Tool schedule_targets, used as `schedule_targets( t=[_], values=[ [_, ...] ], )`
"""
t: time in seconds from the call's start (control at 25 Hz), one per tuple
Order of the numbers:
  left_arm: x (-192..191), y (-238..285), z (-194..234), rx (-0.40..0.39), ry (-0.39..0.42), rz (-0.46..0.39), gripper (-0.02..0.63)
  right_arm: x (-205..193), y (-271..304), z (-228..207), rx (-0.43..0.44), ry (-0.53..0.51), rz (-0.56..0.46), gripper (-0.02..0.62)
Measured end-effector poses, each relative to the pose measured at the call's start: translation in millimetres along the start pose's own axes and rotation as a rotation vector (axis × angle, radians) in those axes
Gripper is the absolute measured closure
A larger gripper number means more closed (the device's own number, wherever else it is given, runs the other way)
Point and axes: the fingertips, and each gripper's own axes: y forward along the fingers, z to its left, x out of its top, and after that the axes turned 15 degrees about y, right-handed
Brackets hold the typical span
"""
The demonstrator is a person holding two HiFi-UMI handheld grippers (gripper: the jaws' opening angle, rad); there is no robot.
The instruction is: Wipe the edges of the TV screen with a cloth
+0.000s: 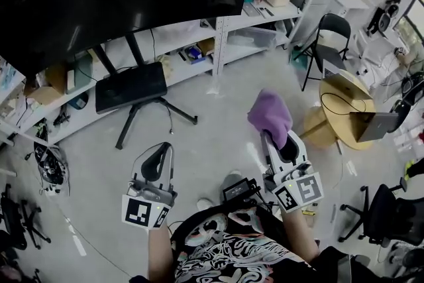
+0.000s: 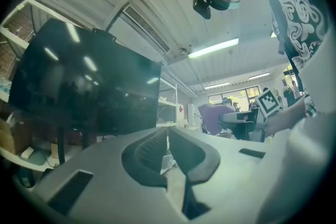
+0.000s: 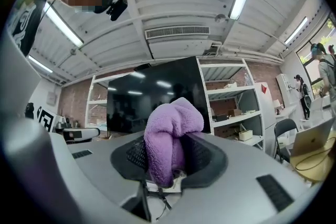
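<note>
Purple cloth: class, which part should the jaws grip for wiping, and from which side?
Its gathered base, from the side away from the TV, as the right gripper holds it: the purple cloth bulges, rounded and fluffy, past the jaw tips, free to wipe.

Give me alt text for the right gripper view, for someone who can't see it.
The right gripper is shut on a bunched purple cloth, pointing at a dark TV screen in front of white shelving.

Left gripper (image 1: 158, 154) sits low, to the left of its partner, jaws pressed together with nothing between them. Right gripper (image 1: 285, 150) reaches further forward, jaws clamped on the purple cloth (image 1: 270, 116). Both forearms extend behind them.
</note>
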Motion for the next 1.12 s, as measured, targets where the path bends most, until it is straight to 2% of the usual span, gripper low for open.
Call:
schedule_targets(
  t=[0.2, 0.36, 0.48, 0.76, 1.12],
  values=[
    [-6, 14, 5, 0.003, -0.006, 0.004, 0.581, 1, 11, -19, -0.005, 0.038, -0.005, 0.439],
    [-29, 32, 18, 0.061, -0.020, 0.016, 0.581, -16, 31, -41, 0.011, 0.038, 0.021, 0.439],
    [-47, 56, 35, 0.072, -0.026, 0.036, 0.581, -29, 64, -62, 0.017, 0.040, 0.042, 0.439],
    [-59, 161, 89, 0.102, 0.007, 0.067, 0.581, -28, 173, -141, -0.040, 0.005, 0.118, 0.439],
    [-80, 279, 125, 0.161, 0.021, 0.118, 0.581, -13, 289, -236, -0.035, 0.081, 0.148, 0.439]
  ],
)
